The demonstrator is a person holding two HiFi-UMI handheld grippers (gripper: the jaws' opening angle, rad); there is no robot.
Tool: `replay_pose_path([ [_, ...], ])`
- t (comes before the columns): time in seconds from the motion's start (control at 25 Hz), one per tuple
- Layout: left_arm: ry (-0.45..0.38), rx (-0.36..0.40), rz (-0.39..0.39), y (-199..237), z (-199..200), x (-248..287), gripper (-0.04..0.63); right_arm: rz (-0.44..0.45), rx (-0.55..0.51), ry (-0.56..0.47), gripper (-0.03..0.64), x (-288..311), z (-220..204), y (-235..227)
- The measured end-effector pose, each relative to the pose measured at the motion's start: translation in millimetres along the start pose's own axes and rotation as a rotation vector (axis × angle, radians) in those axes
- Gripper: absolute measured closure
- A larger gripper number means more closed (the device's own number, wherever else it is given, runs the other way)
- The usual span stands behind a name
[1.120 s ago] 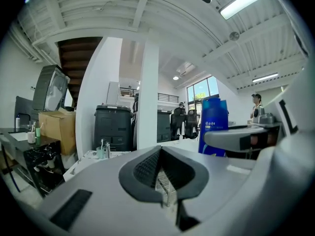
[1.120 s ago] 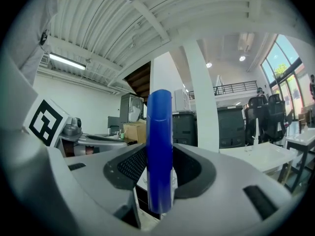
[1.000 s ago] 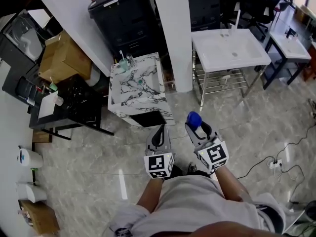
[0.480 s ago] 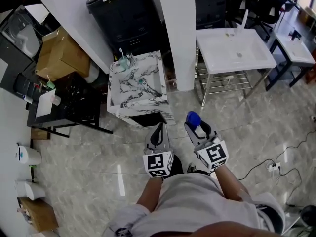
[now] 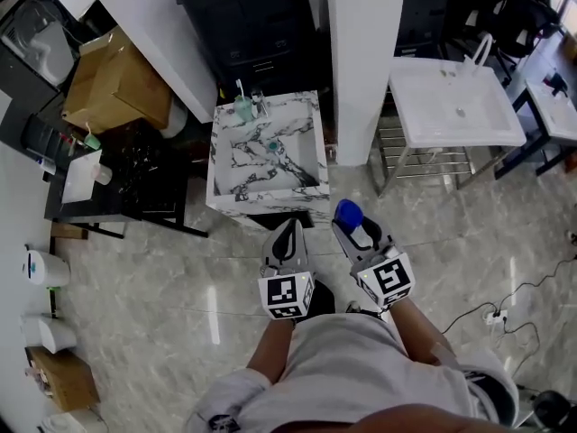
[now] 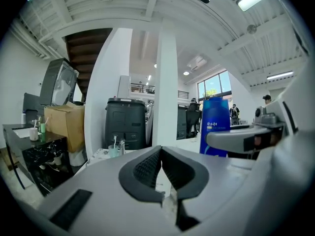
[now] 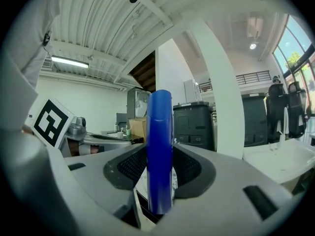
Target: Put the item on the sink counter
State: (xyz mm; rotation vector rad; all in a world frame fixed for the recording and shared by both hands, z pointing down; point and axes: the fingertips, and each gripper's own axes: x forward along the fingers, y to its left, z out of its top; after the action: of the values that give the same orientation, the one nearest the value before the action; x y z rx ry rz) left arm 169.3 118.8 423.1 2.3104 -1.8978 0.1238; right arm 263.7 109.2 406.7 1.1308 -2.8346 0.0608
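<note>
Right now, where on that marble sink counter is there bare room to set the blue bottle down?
On the marble sink counter, the front ledge and the left strip, both bordering the basin, look bare enough for the blue bottle. The back left corner is crowded by a cup holding a toothbrush.

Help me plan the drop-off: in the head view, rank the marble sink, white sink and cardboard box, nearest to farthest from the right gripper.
1. Marble sink, just ahead and left of the right gripper.
2. White sink, ahead to the right.
3. Cardboard box, far left.
</note>
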Motion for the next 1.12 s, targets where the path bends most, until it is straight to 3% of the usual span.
replay_pose_path([
  [0.36,0.010,-0.010,0.022,111,14,35,0.584,0.064,-0.016,0.019,0.463,122,17,29],
  [0.56,0.061,0.002,0.037,171,20,38,0.584,0.135,-0.037,0.022,0.463,180,26,53],
  [1.12,0.097,-0.078,0.187,266,2,34,0.584,0.295,-0.077,0.077,0.463,285,12,83],
])
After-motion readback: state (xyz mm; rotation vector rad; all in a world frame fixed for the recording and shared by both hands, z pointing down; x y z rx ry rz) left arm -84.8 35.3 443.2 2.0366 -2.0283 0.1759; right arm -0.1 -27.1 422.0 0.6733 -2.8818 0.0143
